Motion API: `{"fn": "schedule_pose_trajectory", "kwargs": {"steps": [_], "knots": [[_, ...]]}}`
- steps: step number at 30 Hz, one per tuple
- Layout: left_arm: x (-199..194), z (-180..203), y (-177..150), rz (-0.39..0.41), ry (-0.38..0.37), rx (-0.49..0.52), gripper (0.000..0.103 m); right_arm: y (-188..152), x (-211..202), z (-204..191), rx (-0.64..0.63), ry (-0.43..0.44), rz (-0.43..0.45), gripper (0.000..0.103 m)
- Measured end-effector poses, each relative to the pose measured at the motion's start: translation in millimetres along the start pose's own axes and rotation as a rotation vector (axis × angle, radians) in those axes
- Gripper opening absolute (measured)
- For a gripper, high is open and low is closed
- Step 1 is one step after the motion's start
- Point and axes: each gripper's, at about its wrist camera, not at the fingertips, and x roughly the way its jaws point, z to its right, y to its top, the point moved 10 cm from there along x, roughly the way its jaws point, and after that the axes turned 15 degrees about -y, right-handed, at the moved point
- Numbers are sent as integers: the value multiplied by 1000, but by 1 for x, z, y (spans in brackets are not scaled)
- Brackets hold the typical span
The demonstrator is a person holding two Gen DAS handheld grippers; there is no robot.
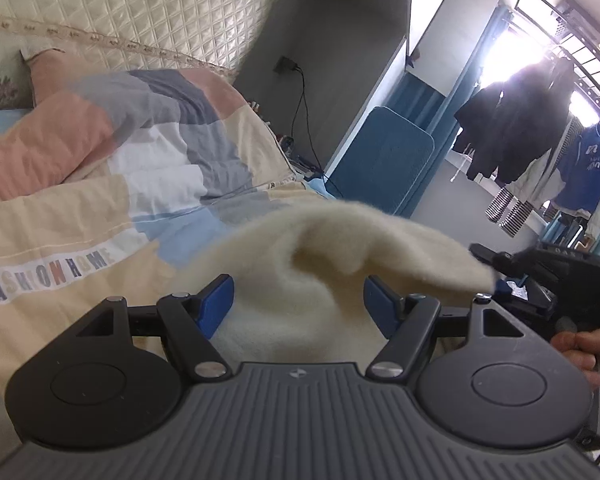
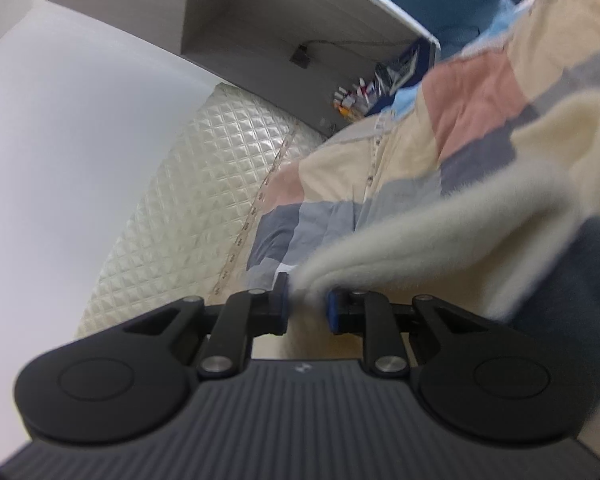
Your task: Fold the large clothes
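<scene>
On the bed, near side: one patchwork duvet (image 1: pixel 100 208), spread wide and lettered along a strip; serves as the folding surface.

Item, one cream fleece garment (image 1: pixel 312 256), lying on the duvet near both cameras, one edge lifted off the bed toward the right.

Item, one quilted headboard (image 1: pixel 148 4), far left. One pink pillow (image 1: pixel 40 140) below it.

Item, hanging clothes (image 1: pixel 512 132) at the far right window, several pieces (exact count unclear against the glare).

Item, two grippers. Right gripper (image 2: pixel 307 304): jaws drawn nearly together and clamped on a pinch of the cream fleece, which trails away to the right. Left gripper (image 1: pixel 298 304): jaws standing apart, fleece between them but neither pad pressing it.

Item, one hand (image 1: pixel 584 356) of the person, at the right edge of the left wrist view.

Handling note, as a judgement: the lift looks begun on one corner only. Best to close the left jaws on the matching edge before carrying the fold over, keeping the cloth taut between both grips so thick fleece does not bunch.
</scene>
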Motion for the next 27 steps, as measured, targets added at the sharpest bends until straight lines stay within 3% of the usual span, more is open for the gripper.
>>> {"fn": "schedule_pose_trajectory", "kwargs": {"steps": [3,7,12,18,22,27], "knots": [[-8,20,0,12,-18,-23,77,6,-17,4,6,-12,17,21],[-25,44,-1,63,-120,-141,84,11,-41,2,-37,-27,61,21],[-27,56,-17,83,-322,-453,87,11,-70,-3,-96,-44,116,21],[-6,62,-50,68,-484,-803,87,14,-96,-11,-161,-39,177,21],[9,68,-68,64,-512,-911,88,17,-106,-14,-183,-28,205,21],[17,56,-67,144,-492,-973,88,23,-111,-11,-179,-12,226,21]]}}
